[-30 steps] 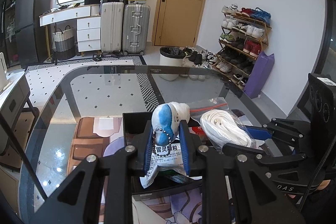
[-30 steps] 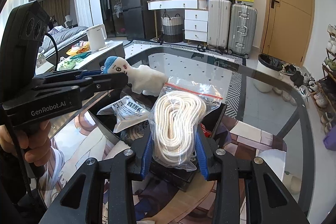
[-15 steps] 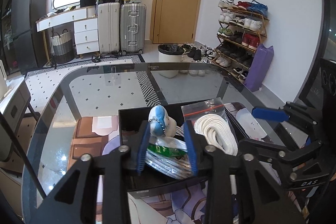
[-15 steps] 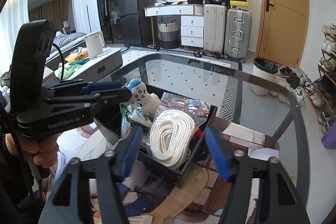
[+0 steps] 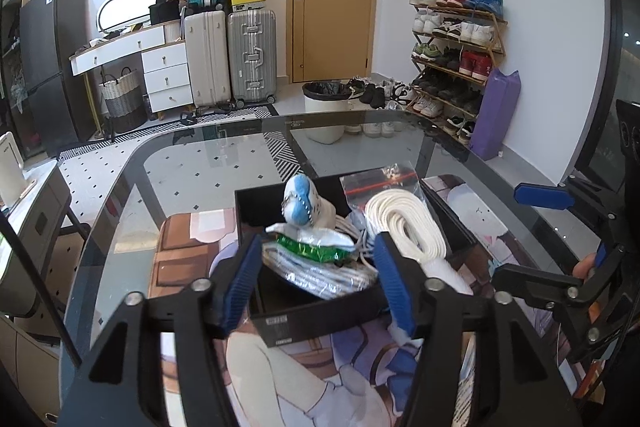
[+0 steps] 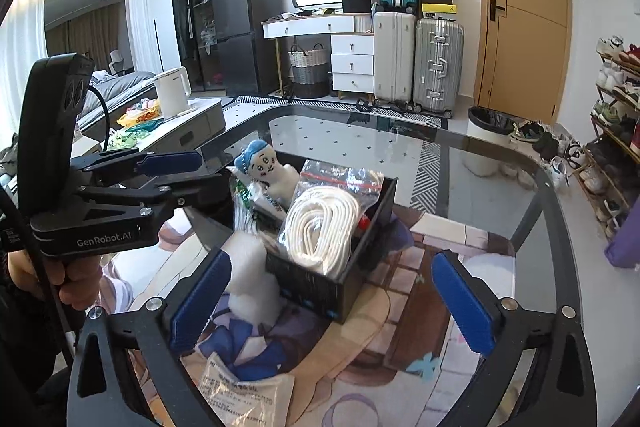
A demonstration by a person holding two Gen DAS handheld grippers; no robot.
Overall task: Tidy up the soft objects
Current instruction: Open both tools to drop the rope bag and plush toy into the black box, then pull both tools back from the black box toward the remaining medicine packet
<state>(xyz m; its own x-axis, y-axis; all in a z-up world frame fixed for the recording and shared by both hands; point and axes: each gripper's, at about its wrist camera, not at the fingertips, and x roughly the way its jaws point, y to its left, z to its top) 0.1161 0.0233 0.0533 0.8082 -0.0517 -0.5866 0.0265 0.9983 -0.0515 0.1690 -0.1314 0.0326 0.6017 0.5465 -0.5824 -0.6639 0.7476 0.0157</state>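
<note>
A black box (image 5: 320,319) (image 6: 312,283) stands on the printed mat. In it lie a white plush doll with a blue cap (image 5: 302,205) (image 6: 264,167), a green-and-white packet (image 5: 312,247) and a clear bag of white rope (image 5: 404,227) (image 6: 320,227). My left gripper (image 5: 316,279) (image 6: 200,173) sits just before the box's near wall. Its jaws are opening and its pads press on nothing. My right gripper (image 6: 332,301) (image 5: 508,233) hangs before the box's corner. Its jaws are also opening, wide, and nothing is held between them.
A fluffy white object (image 6: 248,267) (image 5: 440,267) lies on the mat against the box. A printed paper packet (image 6: 244,399) lies near the front edge. The glass table (image 5: 200,167) extends beyond the box. A person's hand (image 6: 72,279) holds the left gripper.
Both grippers have opened and drawn back. The left let go of the doll and packet, and the right let go of the rope bag. All now lie in the box.
</note>
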